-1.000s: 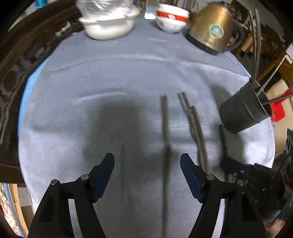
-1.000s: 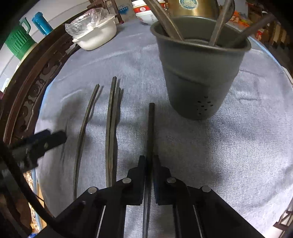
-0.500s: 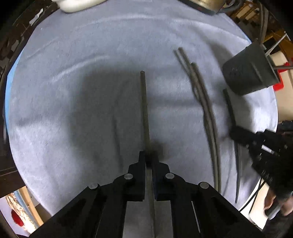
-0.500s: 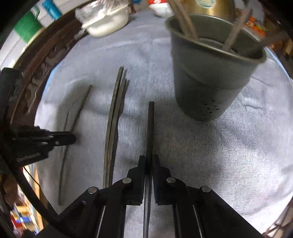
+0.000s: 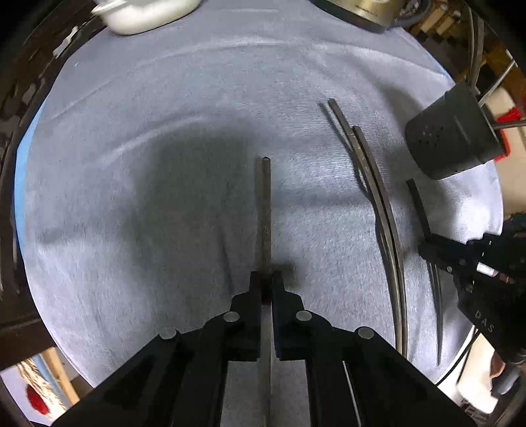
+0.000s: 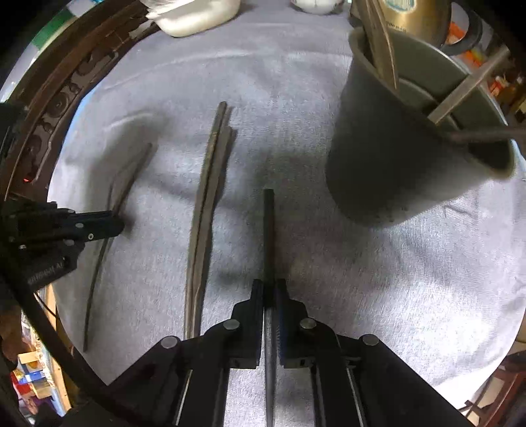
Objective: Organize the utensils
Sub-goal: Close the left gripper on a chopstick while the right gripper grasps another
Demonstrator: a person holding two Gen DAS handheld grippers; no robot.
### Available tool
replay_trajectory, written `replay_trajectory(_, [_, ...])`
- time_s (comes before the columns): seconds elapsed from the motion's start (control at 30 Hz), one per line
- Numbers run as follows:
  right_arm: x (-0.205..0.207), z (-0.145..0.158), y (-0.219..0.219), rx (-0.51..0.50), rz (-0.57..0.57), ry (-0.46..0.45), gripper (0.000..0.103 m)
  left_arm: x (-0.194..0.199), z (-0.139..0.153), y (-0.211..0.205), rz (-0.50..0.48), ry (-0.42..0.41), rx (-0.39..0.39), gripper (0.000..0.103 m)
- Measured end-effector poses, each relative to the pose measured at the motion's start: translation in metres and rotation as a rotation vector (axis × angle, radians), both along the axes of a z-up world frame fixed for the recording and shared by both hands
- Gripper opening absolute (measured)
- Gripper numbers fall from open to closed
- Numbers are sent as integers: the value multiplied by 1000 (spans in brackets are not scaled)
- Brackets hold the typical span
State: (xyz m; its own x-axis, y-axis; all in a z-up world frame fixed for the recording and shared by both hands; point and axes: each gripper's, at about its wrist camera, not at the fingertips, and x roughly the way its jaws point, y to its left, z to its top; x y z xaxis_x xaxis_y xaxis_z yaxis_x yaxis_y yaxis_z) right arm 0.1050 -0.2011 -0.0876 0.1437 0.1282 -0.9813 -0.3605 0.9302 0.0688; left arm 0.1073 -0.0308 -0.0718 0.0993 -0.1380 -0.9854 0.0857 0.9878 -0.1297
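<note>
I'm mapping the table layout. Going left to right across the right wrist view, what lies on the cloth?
Left gripper shut on a chopstick → loose bundle of chopsticks → chopstick in the right gripper → dark utensil cup.

Place: a home dining area
Signs: carved dark wooden worktop [image 6: 62,98] under a grey cloth [image 5: 197,98], brass kettle [image 6: 417,16], utensil holder [image 6: 394,157]

Both wrist cameras look steeply down, close over the grey cloth [image 5: 197,164], sharing the utensil holder [image 6: 394,157].
</note>
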Motion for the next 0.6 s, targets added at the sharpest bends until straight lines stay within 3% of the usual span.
replay_trajectory(0.13, [-26,20,-8,77,-23,-96,7,-13,13,19,60,-68,-61,5])
replay_trajectory(0.23, [-44,52,-19,151,-67,-222,7,-23,38,23,101,-175,-81,5])
replay_trajectory(0.47, [-78,113,-56,305,-245,-626,7,-56,93,29,220,-539,-80,5])
replay_trajectory(0.6, [-100,117,-72,295,-338,-842,7,-75,106,36,292,-743,-90,5])
